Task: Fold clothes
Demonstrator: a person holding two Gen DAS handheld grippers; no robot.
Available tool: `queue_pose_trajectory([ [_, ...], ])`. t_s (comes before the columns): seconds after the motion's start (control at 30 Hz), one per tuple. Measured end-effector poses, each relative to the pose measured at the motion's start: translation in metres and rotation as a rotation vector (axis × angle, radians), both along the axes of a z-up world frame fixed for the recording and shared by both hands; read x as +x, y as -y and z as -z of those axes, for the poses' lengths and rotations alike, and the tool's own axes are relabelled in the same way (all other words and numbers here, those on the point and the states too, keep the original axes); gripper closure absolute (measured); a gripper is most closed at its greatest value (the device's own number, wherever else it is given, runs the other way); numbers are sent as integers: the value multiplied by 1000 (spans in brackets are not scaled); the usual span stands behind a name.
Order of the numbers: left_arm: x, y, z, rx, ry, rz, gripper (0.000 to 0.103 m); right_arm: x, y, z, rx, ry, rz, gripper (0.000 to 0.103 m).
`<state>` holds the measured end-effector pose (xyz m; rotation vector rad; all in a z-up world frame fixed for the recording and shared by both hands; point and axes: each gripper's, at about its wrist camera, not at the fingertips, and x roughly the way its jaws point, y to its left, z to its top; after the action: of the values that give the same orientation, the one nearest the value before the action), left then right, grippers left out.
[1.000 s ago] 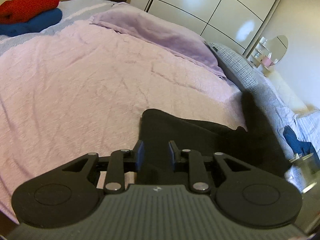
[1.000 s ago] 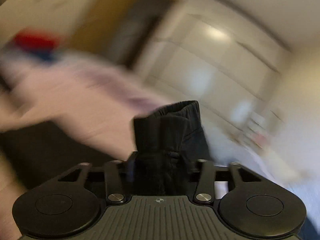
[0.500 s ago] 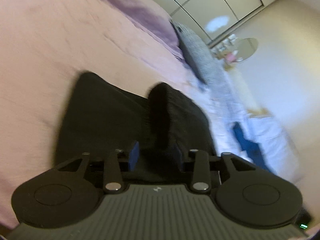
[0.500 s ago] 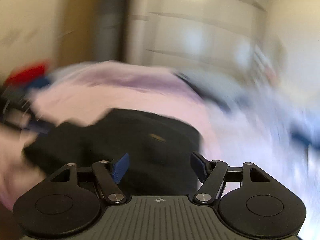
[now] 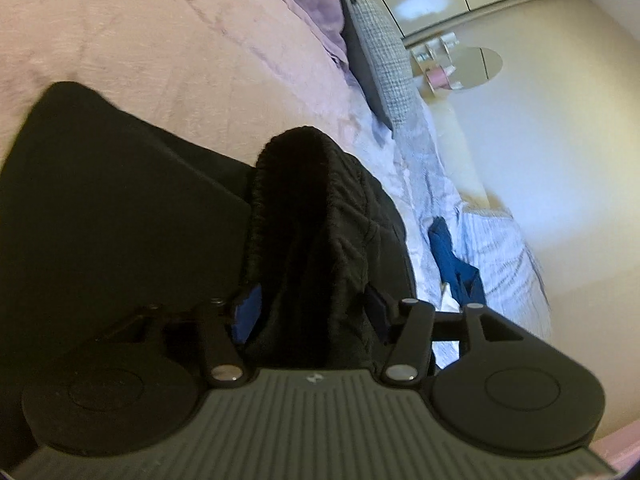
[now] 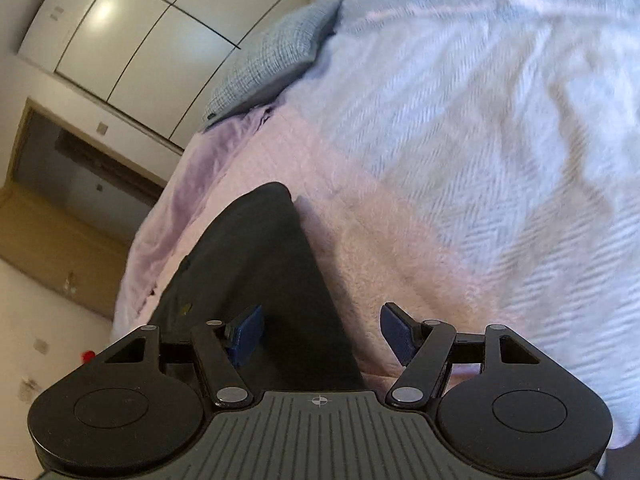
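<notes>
Left wrist only — bunched black garment [image 5: 304, 216]

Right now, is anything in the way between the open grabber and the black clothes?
Nothing visible is. The right gripper has its jaws open right over the edge of the black garment lying on the pink blanket, with only air between. The left gripper already pinches a bunched fold of the same garment.

A grey checked pillow [image 6: 276, 60] lies by the white wardrobe [image 6: 132, 36]
</notes>
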<state>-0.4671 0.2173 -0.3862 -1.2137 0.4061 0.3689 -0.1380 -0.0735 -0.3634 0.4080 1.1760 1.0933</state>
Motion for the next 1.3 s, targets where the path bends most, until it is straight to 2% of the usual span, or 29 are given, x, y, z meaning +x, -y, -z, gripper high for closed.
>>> queue_pose_trajectory([
  [0.07, 9, -2, 2, -10, 18, 32, 54, 3, -1, 6, 17, -44, 5, 35],
  [0.1, 10, -1, 1, 3, 11, 41, 67, 5, -2, 8, 23, -70, 7, 35],
  [0.13, 12, 0, 0, 17, 6, 48, 73, 6, -4, 11, 23, -101, 8, 35],
  [0.17, 9, 2, -2, 31, 13, 44, 84, 6, -2, 13, 22, -133, 9, 35],
  [0.23, 1, 6, -10, 62, 47, 31, 89, 3, 1, 13, 21, -166, 3, 35],
  [0.4, -42, 28, -56, 207, 98, -21, 90, -15, -7, -18, 46, -50, -117, 38],
  [0.53, -91, 34, -73, 247, 85, -111, 90, -42, -25, -39, 43, 14, -243, 38],
  [0.63, -122, 28, -58, 225, 13, -196, 90, -69, -41, -43, -4, 112, -332, 38],
  [0.7, -134, 20, -34, 165, -38, -236, 89, -87, -52, -40, -49, 202, -376, 38],
  [0.8, -142, 19, -13, 89, 10, -273, 89, -110, -62, -37, -100, 347, -412, 38],
  [0.87, -137, 23, -22, 128, -2, -267, 89, -111, -63, -37, -104, 371, -410, 38],
  [0.97, -129, 20, -26, 125, 6, -247, 89, -99, -59, -37, -67, 337, -380, 38],
  [1.03, -125, 18, -28, 121, 9, -235, 89, -94, -49, -43, -9, 358, -369, 38],
  [1.13, -131, 15, -15, 64, 5, -260, 87, -99, -17, -54, 73, 467, -396, 38],
  [1.23, -132, 14, -15, 52, 12, -271, 86, -111, 16, -56, 93, 608, -471, 38],
  [1.3, -129, 13, -21, 70, -11, -267, 86, -118, 31, -52, 87, 692, -517, 38],
])
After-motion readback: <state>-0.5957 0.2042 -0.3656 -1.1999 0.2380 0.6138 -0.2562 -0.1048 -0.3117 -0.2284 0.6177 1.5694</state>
